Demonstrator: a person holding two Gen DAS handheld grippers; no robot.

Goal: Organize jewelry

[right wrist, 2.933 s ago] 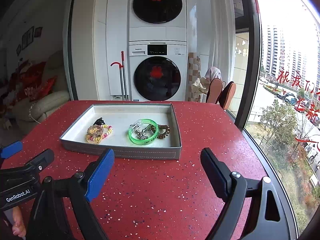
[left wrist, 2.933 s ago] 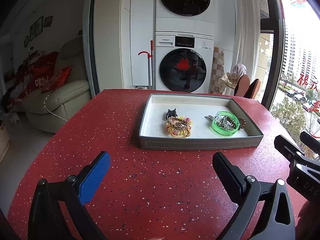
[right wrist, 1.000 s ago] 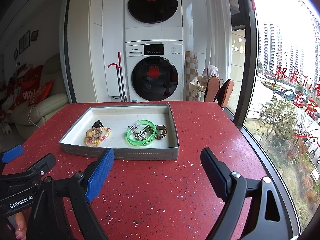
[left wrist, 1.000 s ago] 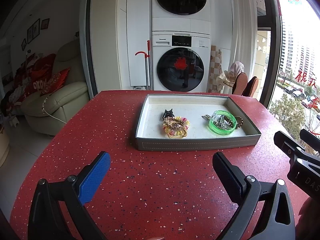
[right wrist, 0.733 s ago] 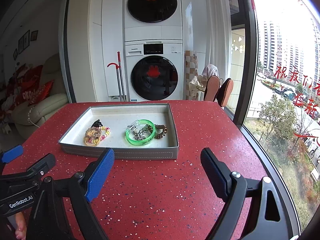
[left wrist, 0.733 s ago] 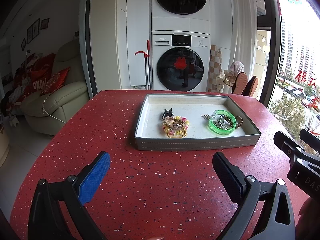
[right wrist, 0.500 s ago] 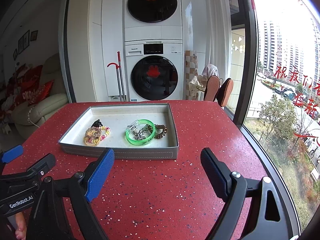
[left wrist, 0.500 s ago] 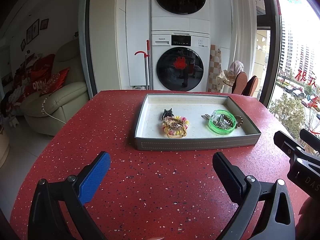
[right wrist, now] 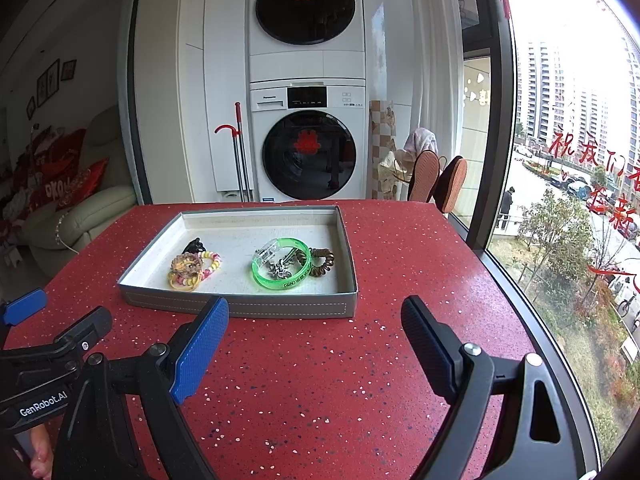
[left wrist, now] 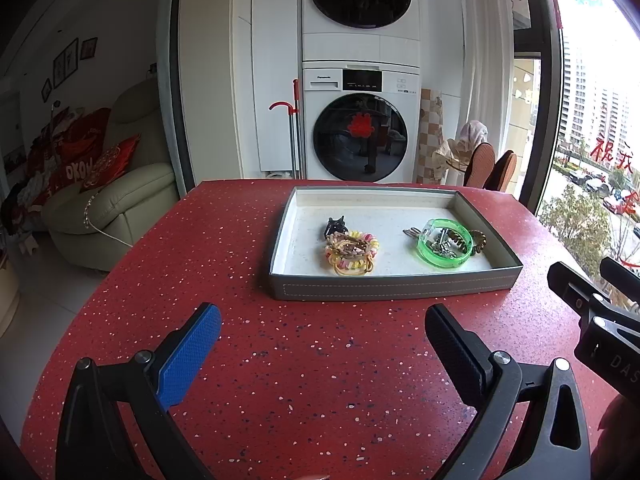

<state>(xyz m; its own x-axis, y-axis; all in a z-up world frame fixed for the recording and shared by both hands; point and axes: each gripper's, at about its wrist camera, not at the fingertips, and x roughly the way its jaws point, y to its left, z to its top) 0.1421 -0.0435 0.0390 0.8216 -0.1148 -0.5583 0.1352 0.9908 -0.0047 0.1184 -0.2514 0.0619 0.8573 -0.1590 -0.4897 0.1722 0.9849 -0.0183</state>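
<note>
A grey tray (left wrist: 396,290) (right wrist: 240,306) sits on the red speckled table. In it lie a pile of coloured coil hair ties (left wrist: 352,252) (right wrist: 194,266), a black hair clip (left wrist: 335,225) (right wrist: 195,245), a green bangle (left wrist: 444,242) (right wrist: 281,263) around some metal pieces, and a brown coil hair tie (left wrist: 478,239) (right wrist: 322,262). My left gripper (left wrist: 320,336) is open and empty, short of the tray's near wall. My right gripper (right wrist: 314,330) is open and empty, just in front of the tray's near right corner.
The red table (left wrist: 280,380) ends at a curved edge on the left and right. A stacked washer and dryer (left wrist: 360,120) stand beyond it, a beige sofa (left wrist: 116,204) at the left, a window (right wrist: 568,160) at the right.
Both grippers have drawn back and risen slightly from the tray over the last seconds; in the last second almost nothing moves. The jewelry has not moved.
</note>
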